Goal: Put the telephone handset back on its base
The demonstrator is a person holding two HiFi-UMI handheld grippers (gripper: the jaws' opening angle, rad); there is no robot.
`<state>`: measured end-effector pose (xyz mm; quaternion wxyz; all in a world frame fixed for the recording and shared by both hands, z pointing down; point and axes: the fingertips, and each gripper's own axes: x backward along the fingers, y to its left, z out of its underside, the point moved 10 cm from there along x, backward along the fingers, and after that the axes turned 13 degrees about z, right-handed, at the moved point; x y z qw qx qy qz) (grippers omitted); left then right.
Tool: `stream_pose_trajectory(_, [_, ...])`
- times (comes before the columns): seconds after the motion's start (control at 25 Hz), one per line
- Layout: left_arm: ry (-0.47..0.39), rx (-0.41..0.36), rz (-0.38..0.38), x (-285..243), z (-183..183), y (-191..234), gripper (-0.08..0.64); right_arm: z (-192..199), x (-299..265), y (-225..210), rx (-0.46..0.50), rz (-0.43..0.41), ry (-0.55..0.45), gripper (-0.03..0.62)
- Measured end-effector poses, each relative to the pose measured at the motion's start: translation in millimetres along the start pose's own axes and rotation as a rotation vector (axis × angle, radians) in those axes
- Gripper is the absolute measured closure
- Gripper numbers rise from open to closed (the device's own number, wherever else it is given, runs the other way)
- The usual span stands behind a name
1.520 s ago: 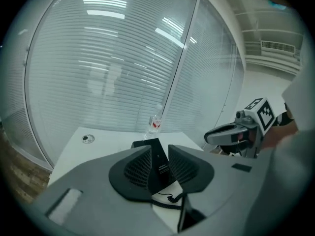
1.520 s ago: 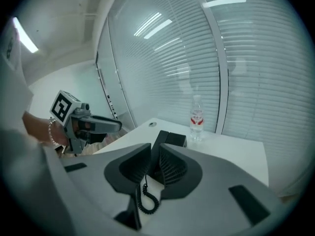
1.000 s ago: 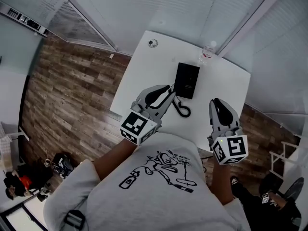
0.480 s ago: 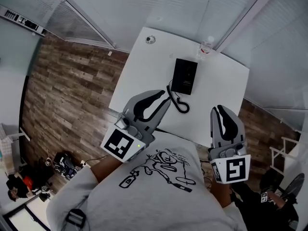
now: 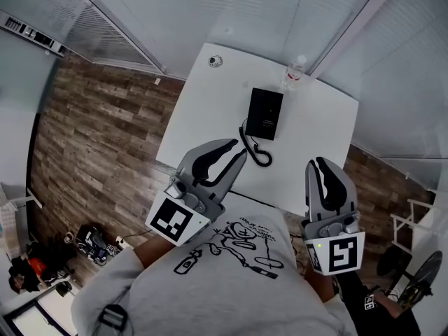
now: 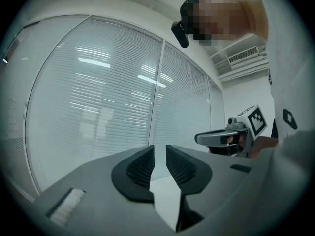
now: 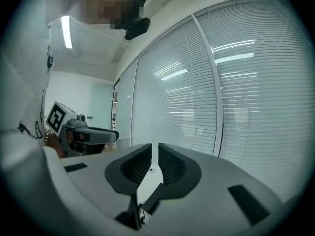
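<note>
We are wearing a light grey short-sleeved T-shirt [image 5: 161, 292] that is carrying a black line drawing [image 5: 238, 247] across its front. The left gripper [image 5: 239, 149] and the right gripper [image 5: 319, 162] are both showing smooth grey shells with black ribbed linings along the jaws. Each is bearing a white cube with black square markers, the left cube [image 5: 171, 219] and the right cube [image 5: 338, 252], the right one showing a small green light.

Telephone [image 5: 264, 114]: too small for detail.

Office meeting room: blind-covered glass partitions [image 5: 210, 12], white table [image 5: 203, 110], desk telephone [image 5: 264, 114], wood-plank floor [image 5: 91, 131].
</note>
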<state>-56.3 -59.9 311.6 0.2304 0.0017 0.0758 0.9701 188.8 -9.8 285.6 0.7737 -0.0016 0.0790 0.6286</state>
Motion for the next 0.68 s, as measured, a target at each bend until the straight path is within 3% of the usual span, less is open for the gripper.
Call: stream_pose_trajectory(0.68, [-0.003, 0.015, 0.002, -4.2, 0.8, 0.4, 0.488, -2.1, -4.6, -2.0, -0.009, -0.001, 0.002, 0.555])
